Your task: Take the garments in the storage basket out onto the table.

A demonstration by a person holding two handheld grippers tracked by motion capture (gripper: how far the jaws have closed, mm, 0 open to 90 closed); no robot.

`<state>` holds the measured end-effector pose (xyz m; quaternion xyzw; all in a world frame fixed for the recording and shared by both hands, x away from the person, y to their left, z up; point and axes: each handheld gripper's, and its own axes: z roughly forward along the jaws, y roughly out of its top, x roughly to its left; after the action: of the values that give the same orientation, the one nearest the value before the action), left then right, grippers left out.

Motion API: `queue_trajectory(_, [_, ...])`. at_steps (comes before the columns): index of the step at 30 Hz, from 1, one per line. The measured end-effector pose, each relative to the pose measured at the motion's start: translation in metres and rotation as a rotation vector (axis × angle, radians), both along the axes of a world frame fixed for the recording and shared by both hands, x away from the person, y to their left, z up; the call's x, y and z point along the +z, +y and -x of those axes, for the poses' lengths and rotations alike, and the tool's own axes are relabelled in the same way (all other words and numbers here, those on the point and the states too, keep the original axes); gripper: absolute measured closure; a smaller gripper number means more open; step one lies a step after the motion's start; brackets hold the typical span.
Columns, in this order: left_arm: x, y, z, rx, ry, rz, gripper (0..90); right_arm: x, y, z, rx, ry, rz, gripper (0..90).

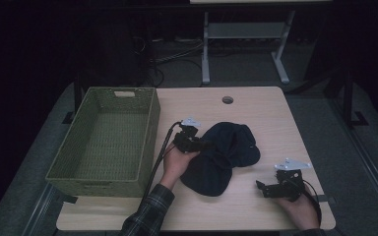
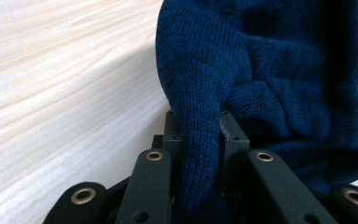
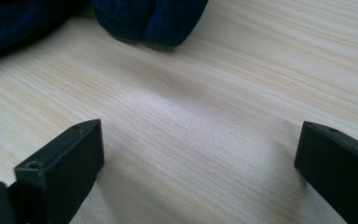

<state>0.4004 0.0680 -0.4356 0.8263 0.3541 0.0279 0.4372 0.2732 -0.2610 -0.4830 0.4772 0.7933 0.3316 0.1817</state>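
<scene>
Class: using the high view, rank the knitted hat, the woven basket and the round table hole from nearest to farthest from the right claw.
1. Knitted hat, just left of the right claw.
2. Table hole, far edge.
3. Woven basket, far left.

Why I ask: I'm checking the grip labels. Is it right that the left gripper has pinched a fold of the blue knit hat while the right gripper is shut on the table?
Not quite. The right gripper stands open over the table, as the right gripper view shows. The left gripper does pinch the blue knit hat.

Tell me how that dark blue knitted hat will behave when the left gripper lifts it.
Probably floppy: the hat lies crumpled, and a knit fold bunches between the left gripper fingers. It should drape and stretch rather than slip, and looks light for its size.
</scene>
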Motion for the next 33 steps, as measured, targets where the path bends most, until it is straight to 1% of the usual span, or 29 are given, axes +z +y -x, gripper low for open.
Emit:
queue_trajectory(3, [-0.003,0.003,-0.002,0.006,0.008,-0.013,76.8,0.0,0.0,0.0,0.0,0.0,0.0,1.0])
queue_trajectory(6, [-0.003,0.005,-0.002,0.015,0.009,-0.015,74.6,0.0,0.0,0.0,0.0,0.0,0.0,1.0])
queue_trajectory(10, [0.004,0.008,0.0,0.031,-0.009,-0.035,58.0,0.0,0.0,0.0,0.0,0.0,0.0,1.0])
queue_trajectory(11, [0.006,0.009,0.001,0.037,-0.016,-0.033,53.1,0.0,0.0,0.0,0.0,0.0,0.0,1.0])
queue_trajectory(16, [0.017,0.013,0.007,0.045,-0.051,-0.061,39.1,0.0,0.0,0.0,0.0,0.0,0.0,1.0])
queue_trajectory(18, [0.023,0.016,0.011,0.044,-0.071,-0.071,36.4,0.0,0.0,0.0,0.0,0.0,0.0,1.0])
queue_trajectory(19, [0.026,0.017,0.014,0.051,-0.081,-0.074,34.8,0.0,0.0,0.0,0.0,0.0,0.0,1.0])
queue_trajectory(22, [0.035,0.021,0.02,0.047,-0.114,-0.073,33.7,0.0,0.0,0.0,0.0,0.0,0.0,1.0])
queue_trajectory(25, [0.043,0.021,0.027,0.027,-0.138,-0.064,34.8,0.0,0.0,0.0,0.0,0.0,0.0,1.0])
queue_trajectory(28, [0.053,0.015,0.032,-0.001,-0.157,-0.044,36.4,0.0,0.0,0.0,0.0,0.0,0.0,1.0])
queue_trajectory(29, [0.056,0.01,0.033,-0.007,-0.167,-0.031,36.5,0.0,0.0,0.0,0.0,0.0,0.0,1.0])
queue_trajectory(33, [0.063,-0.003,0.034,-0.039,-0.178,-0.021,37.8,0.0,0.0,0.0,-0.002,0.002,-0.004,1.0])
